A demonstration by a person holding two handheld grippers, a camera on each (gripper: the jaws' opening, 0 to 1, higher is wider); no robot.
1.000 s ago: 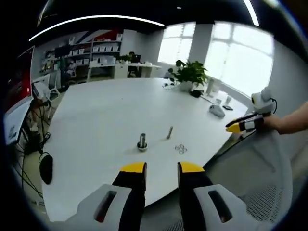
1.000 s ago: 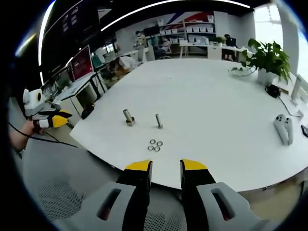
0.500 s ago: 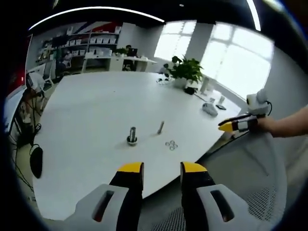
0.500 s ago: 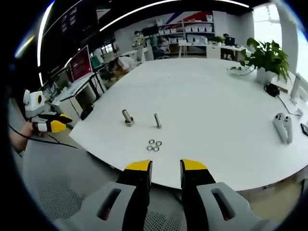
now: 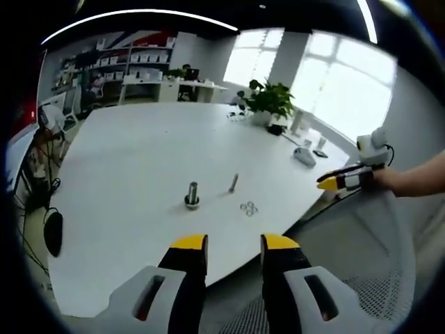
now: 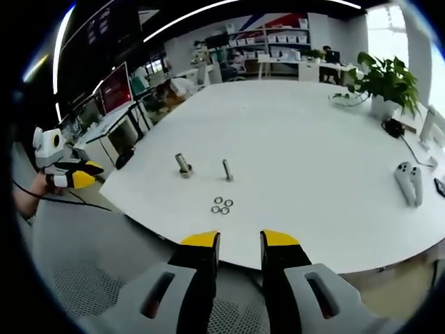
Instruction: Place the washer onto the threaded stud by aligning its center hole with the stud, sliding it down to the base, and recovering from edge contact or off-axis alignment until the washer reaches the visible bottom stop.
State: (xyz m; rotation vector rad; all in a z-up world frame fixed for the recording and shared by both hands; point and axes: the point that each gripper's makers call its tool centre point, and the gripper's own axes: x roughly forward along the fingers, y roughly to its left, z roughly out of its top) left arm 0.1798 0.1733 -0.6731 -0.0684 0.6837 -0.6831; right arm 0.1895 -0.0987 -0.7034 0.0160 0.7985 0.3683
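Note:
On the white table (image 6: 292, 139), a thick bolt with a nut base (image 6: 183, 165) stands beside a thin threaded stud (image 6: 226, 170). A small cluster of washers (image 6: 221, 206) lies in front of them near the table edge. The left gripper view has the same bolt (image 5: 192, 195), stud (image 5: 233, 183) and washers (image 5: 248, 207). My left gripper (image 5: 233, 245) and my right gripper (image 6: 239, 241) both hover off the table edge, open and holding nothing. The right gripper (image 5: 342, 181) appears at the right of the left gripper view, and the left gripper (image 6: 69, 175) at the left of the right gripper view.
A potted plant (image 6: 383, 89) and a white controller (image 6: 408, 183) sit at the far side of the table (image 5: 139, 153). A mesh chair (image 5: 368, 264) is below the table edge. Shelves and desks line the back of the room.
The views shifted a little as my hands moved; the table things stay put. Both grippers remain open and off the table edge.

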